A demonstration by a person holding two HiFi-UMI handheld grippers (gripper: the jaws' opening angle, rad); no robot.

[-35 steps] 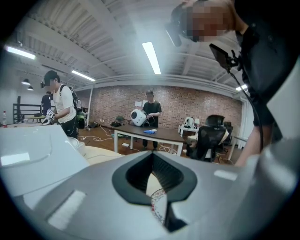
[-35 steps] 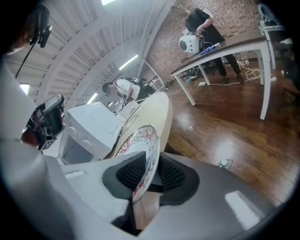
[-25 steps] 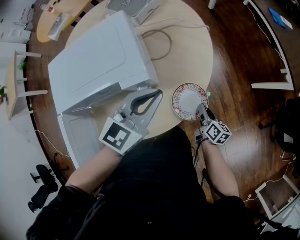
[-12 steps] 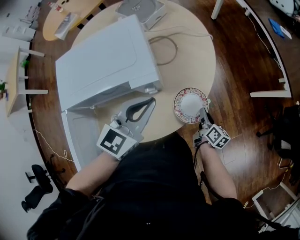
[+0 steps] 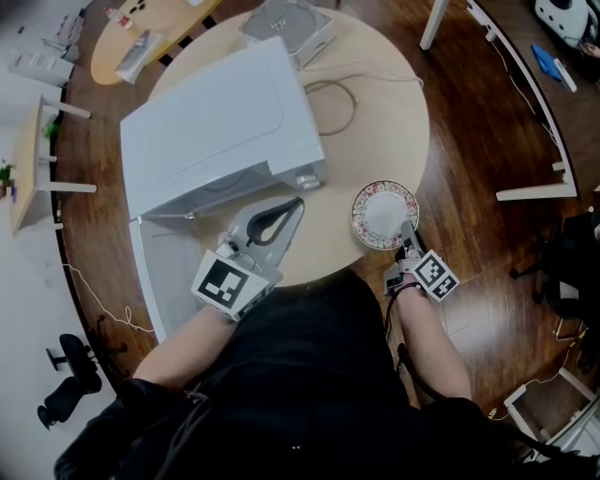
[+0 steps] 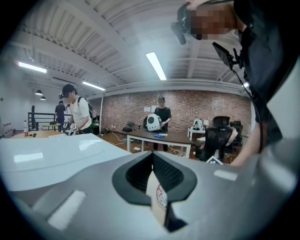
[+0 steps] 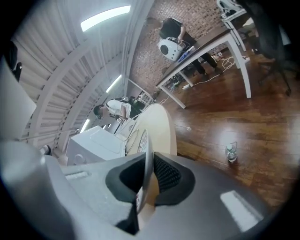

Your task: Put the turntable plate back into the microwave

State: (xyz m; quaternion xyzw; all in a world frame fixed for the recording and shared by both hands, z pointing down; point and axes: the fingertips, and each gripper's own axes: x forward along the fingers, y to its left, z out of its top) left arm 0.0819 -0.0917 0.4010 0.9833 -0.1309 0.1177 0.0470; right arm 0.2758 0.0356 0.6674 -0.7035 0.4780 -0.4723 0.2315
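The plate (image 5: 384,211), white with a floral rim, lies near the front right edge of the round table (image 5: 375,112). My right gripper (image 5: 406,230) holds its near rim. Its jaws have just been closing, and the rim (image 7: 146,159) stands edge-on between the pads of the right gripper (image 7: 149,176). The white microwave (image 5: 220,122) stands left of the plate, its door (image 5: 169,272) swung open toward me. My left gripper (image 5: 295,203) hovers in front of the microwave's right corner, tips together and empty. Through the left gripper (image 6: 153,161) a sliver of the plate (image 6: 161,197) shows.
A grey box (image 5: 286,23) and a looped cable (image 5: 337,89) lie behind the microwave. White table legs (image 5: 534,192) stand on the wood floor at right, and an office chair (image 5: 66,394) at lower left. A water bottle (image 7: 230,152) stands on the floor. People stand in the background.
My left gripper has drawn back a little from the microwave's front corner. The right gripper has rolled slightly but stays at the plate's near rim. The plate has not moved.
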